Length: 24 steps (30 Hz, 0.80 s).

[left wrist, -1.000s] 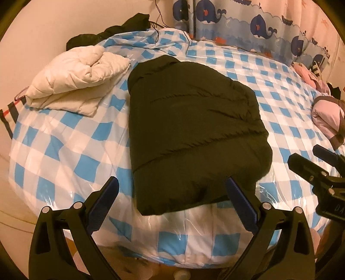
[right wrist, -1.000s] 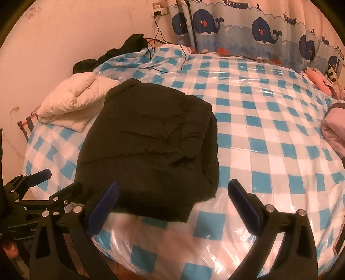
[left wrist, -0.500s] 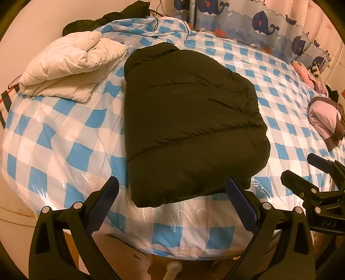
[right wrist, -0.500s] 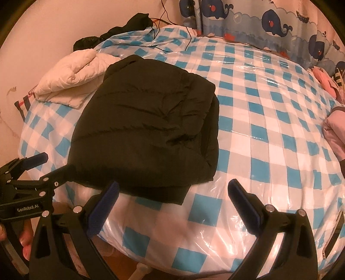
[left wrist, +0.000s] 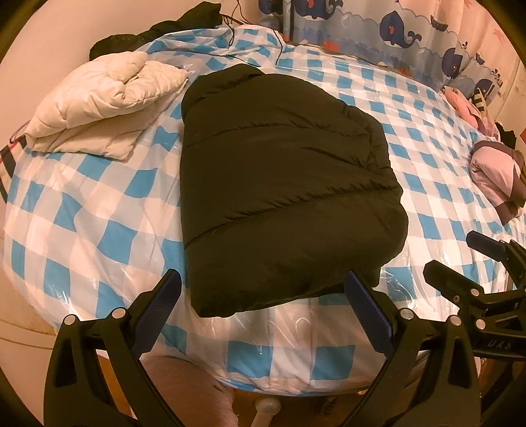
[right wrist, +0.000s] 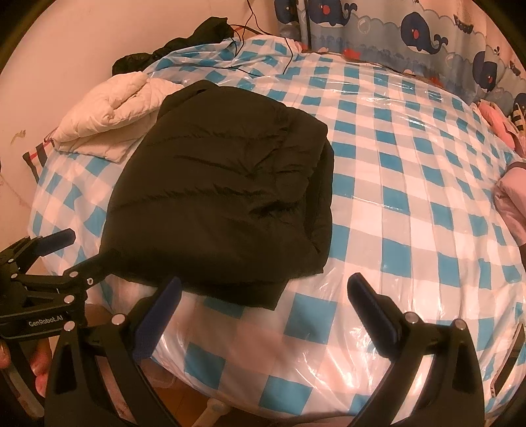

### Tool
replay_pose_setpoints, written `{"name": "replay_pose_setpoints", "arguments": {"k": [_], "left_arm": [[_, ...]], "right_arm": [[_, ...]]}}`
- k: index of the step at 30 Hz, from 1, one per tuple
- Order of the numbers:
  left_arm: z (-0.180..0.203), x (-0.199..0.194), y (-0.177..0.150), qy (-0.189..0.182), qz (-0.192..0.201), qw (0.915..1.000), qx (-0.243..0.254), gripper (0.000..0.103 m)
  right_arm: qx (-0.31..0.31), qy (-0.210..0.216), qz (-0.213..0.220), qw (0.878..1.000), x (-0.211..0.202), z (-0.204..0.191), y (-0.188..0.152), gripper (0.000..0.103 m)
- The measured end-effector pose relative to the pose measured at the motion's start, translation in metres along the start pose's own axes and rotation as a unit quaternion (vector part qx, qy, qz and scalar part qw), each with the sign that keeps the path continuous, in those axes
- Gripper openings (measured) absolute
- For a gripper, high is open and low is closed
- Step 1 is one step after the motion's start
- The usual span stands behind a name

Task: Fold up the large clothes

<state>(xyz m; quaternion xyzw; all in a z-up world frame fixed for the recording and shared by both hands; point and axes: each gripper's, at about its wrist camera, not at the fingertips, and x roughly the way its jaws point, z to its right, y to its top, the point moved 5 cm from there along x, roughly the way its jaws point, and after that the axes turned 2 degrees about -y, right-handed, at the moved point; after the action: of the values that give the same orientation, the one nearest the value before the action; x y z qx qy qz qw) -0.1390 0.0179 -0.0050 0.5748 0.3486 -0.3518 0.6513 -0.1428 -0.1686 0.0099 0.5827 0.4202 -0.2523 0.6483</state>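
Note:
A black padded jacket point(left wrist: 282, 184) lies folded into a thick rectangle on the bed with a blue and white checked cover under clear plastic point(left wrist: 98, 210). It also shows in the right wrist view point(right wrist: 227, 197). My left gripper point(left wrist: 263, 299) is open and empty, held above the jacket's near edge. My right gripper point(right wrist: 263, 299) is open and empty, held above the bed's near edge, right of the jacket's near corner. Each gripper shows in the other's view, the right one point(left wrist: 460, 262) beside the jacket and the left one point(right wrist: 62, 253) at its near left corner.
A folded cream padded jacket point(left wrist: 98, 101) lies left of the black one. A dark garment point(left wrist: 154, 33) and cables lie at the bed's far end. Pink clothes point(left wrist: 493, 174) are piled at the right. A whale-print curtain point(right wrist: 411, 29) hangs behind.
Both grippers have risen and drawn back from the bed, staying open. The black jacket lies still and looks the same.

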Motion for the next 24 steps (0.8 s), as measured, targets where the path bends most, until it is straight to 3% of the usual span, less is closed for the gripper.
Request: {"name": "replay_pose_setpoints", "arguments": {"k": [24], "left_arm": [[-0.0015, -0.0008, -0.001, 0.001, 0.001, 1.0, -0.001, 0.095]], "right_arm": [[-0.009, 0.005, -0.007, 1.0, 0.0076, -0.0054, -0.0075, 0.097]]}}
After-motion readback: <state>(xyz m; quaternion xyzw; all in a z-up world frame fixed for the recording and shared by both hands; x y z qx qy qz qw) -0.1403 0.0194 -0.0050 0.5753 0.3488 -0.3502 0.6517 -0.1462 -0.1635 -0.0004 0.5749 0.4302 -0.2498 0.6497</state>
